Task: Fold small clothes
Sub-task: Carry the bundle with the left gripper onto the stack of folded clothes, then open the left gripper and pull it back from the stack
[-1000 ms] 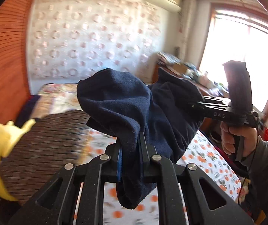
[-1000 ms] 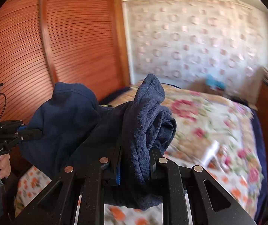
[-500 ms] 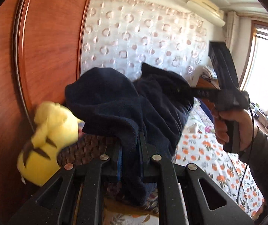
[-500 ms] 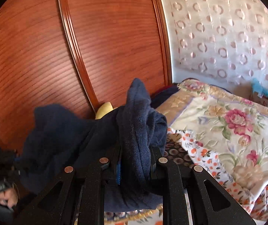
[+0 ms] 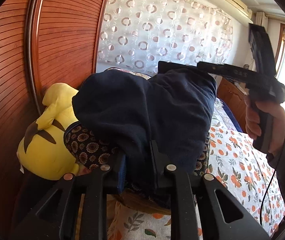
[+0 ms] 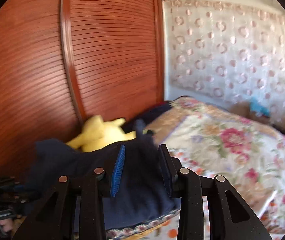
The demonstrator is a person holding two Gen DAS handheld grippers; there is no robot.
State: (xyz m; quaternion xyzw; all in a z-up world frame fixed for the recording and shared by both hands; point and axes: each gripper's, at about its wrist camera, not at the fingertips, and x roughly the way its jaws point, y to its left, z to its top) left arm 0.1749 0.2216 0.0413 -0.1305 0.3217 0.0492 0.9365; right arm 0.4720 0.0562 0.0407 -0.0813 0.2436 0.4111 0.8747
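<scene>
At the far left, a tall reddish-brown slatted wooden wardrobe door (image 5: 12,64) rises behind the bed, and a yellow plush toy with dark brown stripes (image 5: 46,140) lies slumped against its foot at the left edge of the bed. Partly over the toy sits a dark cushion printed with brown and gold medallions (image 5: 86,150). The dark navy fleece garment (image 5: 142,110) is bunched in a thick mound above that cushion, and one fold of it runs down into the left gripper (image 5: 137,164), whose black jaws are clamped tight on the cloth, a blue ribbed pad showing on the left finger. In the right wrist view the same garment (image 6: 138,180) is draped low over the patterned cushion edge, and the right gripper (image 6: 142,166) points forward over it with its jaws parted: the blue ribbed pad (image 6: 118,170) and the opposite finger stand apart, with cloth lying loose between them and not pinched. Seen from the left wrist camera, the right gripper's black body (image 5: 242,76) reaches level across the top right of the garment, and the right hand (image 5: 262,120) is wrapped around its upright handle, the grey sleeve below angled down toward the lower right corner. Beneath the hand lies a white bedsheet printed with oranges (image 5: 242,170), and further back a cream floral quilt (image 6: 232,140) covers the bed.
</scene>
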